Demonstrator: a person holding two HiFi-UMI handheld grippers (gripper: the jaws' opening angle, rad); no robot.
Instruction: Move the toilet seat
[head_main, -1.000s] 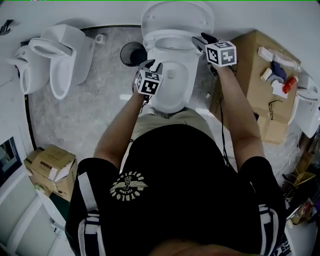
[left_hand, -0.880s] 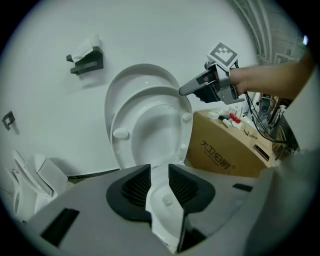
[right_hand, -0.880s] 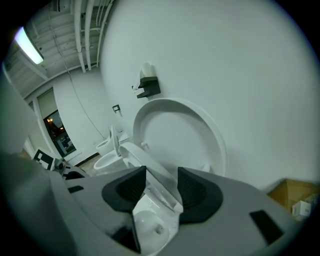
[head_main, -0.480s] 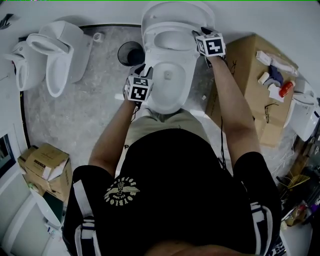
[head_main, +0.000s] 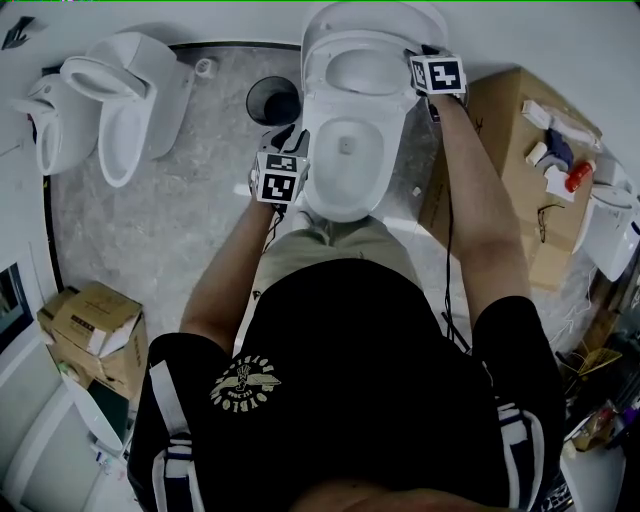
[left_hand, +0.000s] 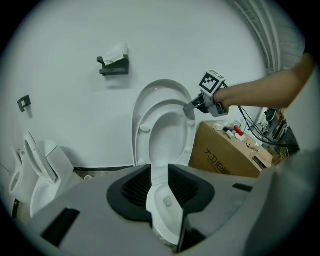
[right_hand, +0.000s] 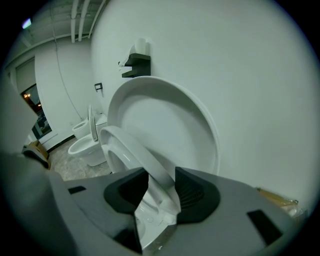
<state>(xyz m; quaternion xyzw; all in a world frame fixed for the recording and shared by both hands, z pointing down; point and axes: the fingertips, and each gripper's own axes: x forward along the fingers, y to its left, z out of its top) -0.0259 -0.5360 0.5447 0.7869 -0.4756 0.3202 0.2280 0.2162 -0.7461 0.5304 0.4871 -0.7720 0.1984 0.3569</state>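
Lifting toilet seat (right_hand: 131, 145), half raised between bowl and upright lid (right_hand: 165, 117).
Toilet (head_main: 345, 170): head view gives the plan only, while the left gripper view shows the seat tilted short of the lid. Right hand-held gripper (right_hand: 160, 187): pads clamped on seat rim, a grip plain only in its own view. Left hand-held gripper (left_hand: 159, 185): jaws apart, empty, beside bowl's left edge. Since a second ago: seat risen nearer lid, right hand-held gripper nearer wall.
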